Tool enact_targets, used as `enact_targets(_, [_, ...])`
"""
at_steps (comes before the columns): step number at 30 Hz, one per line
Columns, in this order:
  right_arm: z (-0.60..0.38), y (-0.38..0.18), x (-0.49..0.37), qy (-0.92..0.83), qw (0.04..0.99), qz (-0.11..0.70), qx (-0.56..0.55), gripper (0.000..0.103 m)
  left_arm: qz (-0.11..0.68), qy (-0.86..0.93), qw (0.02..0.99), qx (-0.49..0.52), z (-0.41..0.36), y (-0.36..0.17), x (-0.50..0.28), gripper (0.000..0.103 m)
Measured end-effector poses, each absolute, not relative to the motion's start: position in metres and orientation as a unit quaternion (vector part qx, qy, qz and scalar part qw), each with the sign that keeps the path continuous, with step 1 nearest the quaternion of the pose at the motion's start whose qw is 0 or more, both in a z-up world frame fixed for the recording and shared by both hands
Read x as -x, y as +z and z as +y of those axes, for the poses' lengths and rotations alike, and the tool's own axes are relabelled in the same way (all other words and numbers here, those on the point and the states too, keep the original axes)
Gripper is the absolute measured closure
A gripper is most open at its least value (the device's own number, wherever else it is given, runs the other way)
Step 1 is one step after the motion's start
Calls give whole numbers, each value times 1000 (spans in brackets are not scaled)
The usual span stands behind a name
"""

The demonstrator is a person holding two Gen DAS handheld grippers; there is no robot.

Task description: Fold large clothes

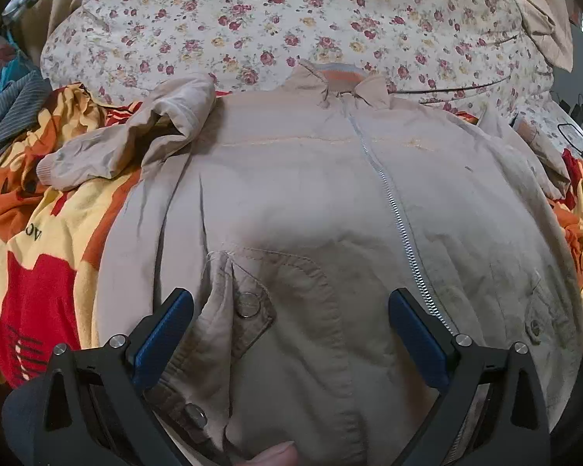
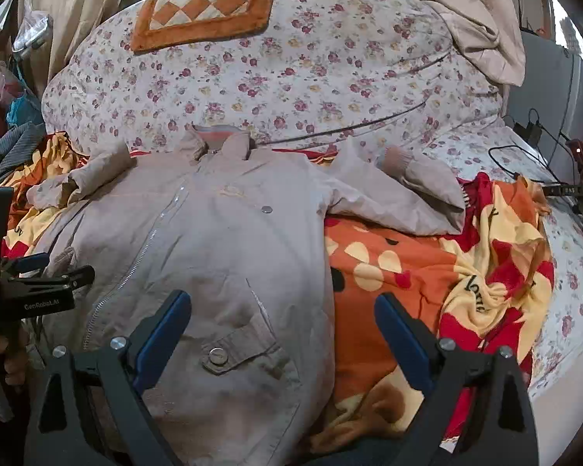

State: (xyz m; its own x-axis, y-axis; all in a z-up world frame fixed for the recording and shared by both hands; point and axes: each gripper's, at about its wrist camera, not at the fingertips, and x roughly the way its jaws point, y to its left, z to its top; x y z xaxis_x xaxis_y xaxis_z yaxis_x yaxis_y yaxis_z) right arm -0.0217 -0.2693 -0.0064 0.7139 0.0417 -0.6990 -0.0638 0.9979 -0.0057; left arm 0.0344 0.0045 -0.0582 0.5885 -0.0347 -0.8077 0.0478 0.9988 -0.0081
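A beige zip-up jacket lies front up on the bed, collar at the far end and zipper closed down the middle. Its left sleeve is bunched beside the shoulder. The other sleeve is bent out to the right. My left gripper hovers open over the lower front, by a pocket flap with a snap; nothing sits between its pads. My right gripper is open above the jacket's right hem edge and pocket. The left gripper shows at that view's left edge.
An orange, red and yellow blanket lies under the jacket. Behind it is a floral duvet with an orange checkered cushion. Cables and a charger lie at the right. Grey striped cloth is at the left.
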Motion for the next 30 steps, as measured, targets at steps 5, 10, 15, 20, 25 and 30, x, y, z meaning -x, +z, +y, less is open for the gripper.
enact_targets(5, [-273, -4, 24, 31, 927, 373, 3, 6, 454, -20, 890, -17, 1, -58, -30, 4])
enact_targets(10, [-272, -3, 26, 31, 929, 370, 5, 6, 453, -18, 891, -18, 2, -57, -29, 4])
enact_targets(15, [-273, -4, 26, 31, 929, 370, 5, 6, 455, -19, 890, -17, 2, -59, -28, 4])
enact_targets(20, [-270, -6, 23, 23, 925, 379, 12, 6, 460, -18, 887, -14, 3, -62, -29, 4])
enact_targets(25, [-266, -12, 16, -1, 917, 398, 21, 6, 458, -21, 888, -12, 4, -63, -29, 4])
enact_targets(30, [-263, -15, 13, -7, 913, 408, 29, 6, 456, -23, 890, -11, 4, -65, -30, 4])
